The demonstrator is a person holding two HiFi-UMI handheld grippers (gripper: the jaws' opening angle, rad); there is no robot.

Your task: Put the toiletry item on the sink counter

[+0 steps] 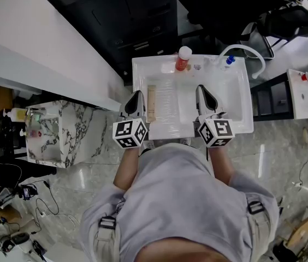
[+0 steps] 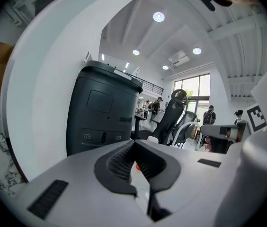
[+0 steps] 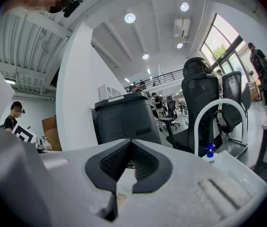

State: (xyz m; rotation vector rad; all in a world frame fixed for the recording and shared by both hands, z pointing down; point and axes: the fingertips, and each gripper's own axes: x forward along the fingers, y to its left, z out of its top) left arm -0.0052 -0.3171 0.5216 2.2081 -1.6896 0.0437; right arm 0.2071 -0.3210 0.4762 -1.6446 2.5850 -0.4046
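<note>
A red bottle with a white cap (image 1: pixel 183 58) stands on the back rim of the white sink (image 1: pixel 143 64). In the left gripper view a sliver of the red bottle (image 2: pixel 137 166) shows behind the jaws. A flat beige item (image 1: pixel 151 103) lies at the left side of the basin. My left gripper (image 1: pixel 136 95) (image 2: pixel 134 144) hovers over the sink's front left, shut with nothing in it. My right gripper (image 1: pixel 202 88) (image 3: pixel 130 144) is over the front right, also shut and empty. Both point toward the back rim.
A small blue-capped bottle (image 1: pixel 229 61) (image 3: pixel 209 152) and an arched white faucet (image 1: pixel 250 52) (image 3: pixel 220 109) sit at the back right. A black cabinet (image 1: pixel 137 15) (image 2: pixel 106 112) stands behind the sink. A marble counter (image 1: pixel 53 135) is to the left.
</note>
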